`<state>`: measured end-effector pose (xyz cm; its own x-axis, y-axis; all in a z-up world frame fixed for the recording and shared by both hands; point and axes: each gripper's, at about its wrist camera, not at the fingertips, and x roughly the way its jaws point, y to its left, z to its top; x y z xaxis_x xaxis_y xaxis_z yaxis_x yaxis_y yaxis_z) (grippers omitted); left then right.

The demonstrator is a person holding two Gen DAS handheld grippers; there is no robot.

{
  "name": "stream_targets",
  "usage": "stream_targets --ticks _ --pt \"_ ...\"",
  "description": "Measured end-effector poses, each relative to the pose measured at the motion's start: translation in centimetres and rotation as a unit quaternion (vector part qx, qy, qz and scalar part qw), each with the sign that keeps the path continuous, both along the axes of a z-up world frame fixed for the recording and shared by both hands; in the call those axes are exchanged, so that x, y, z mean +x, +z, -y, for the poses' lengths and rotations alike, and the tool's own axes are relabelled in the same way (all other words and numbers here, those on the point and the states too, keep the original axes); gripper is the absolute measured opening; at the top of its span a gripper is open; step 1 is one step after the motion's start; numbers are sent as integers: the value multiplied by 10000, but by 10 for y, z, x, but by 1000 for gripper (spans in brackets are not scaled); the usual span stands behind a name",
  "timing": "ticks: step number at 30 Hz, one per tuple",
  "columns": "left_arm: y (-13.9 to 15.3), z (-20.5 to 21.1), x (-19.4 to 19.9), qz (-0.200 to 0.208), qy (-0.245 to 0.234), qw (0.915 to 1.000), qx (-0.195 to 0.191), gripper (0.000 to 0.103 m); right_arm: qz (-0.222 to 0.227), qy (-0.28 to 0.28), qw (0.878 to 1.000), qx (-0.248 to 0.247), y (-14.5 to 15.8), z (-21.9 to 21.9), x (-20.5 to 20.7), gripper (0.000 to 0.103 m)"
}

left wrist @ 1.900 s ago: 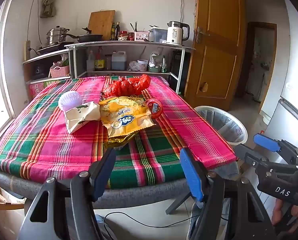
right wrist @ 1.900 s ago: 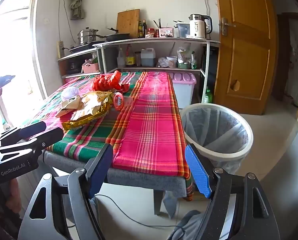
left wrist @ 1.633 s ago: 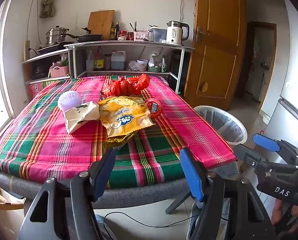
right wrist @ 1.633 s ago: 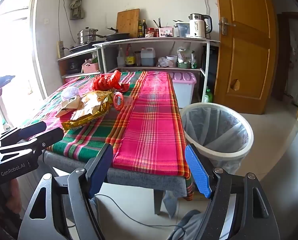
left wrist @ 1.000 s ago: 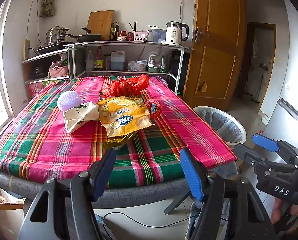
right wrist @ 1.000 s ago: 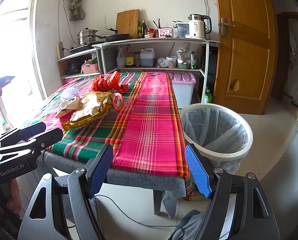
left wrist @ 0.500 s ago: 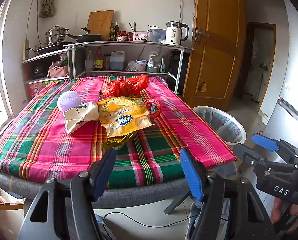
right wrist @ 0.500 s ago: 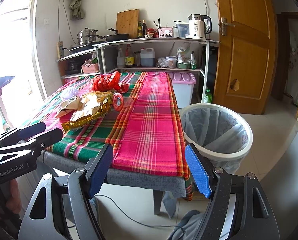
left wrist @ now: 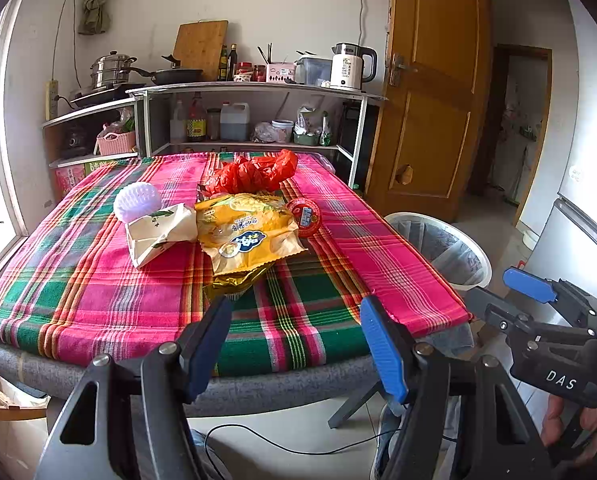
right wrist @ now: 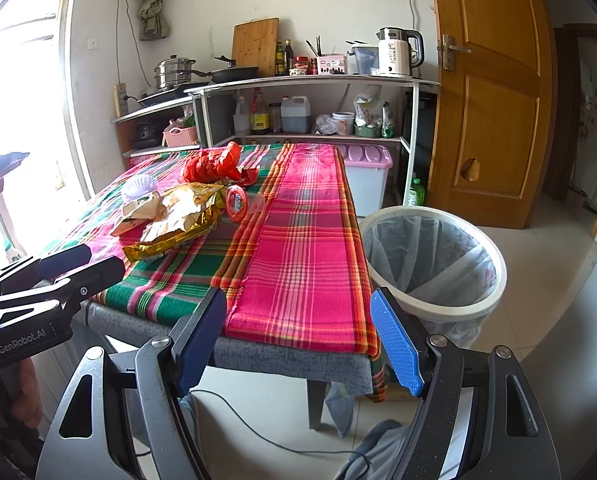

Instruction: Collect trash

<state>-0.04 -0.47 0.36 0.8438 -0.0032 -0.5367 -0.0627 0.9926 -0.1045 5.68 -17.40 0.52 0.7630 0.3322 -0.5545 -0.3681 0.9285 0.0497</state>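
Trash lies in a cluster on the plaid-covered table [left wrist: 98, 304]: a yellow snack bag [left wrist: 246, 234], a cream paper wrapper [left wrist: 158, 232], a white foam net ball [left wrist: 137, 202], a red plastic bag [left wrist: 254, 174] and a small red-lidded cup [left wrist: 305, 212]. A white bin [right wrist: 430, 260] with a clear liner stands on the floor right of the table. My left gripper [left wrist: 298, 344] is open and empty at the table's near edge. My right gripper [right wrist: 298, 336] is open and empty near the table's corner, left of the bin.
A shelf unit [left wrist: 258, 92] with pots, a kettle and bottles stands behind the table. A wooden door [left wrist: 430, 112] is at the right. A lilac-lidded box [right wrist: 368, 178] sits beyond the bin. A cable [right wrist: 258, 436] runs over the floor.
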Motion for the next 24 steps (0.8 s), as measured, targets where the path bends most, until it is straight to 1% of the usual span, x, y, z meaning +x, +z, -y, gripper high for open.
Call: stream_targets --ticks 24 --pt "-1 0 -1 -3 -18 10000 -2 69 -8 1 10000 -2 -1 0 0 75"
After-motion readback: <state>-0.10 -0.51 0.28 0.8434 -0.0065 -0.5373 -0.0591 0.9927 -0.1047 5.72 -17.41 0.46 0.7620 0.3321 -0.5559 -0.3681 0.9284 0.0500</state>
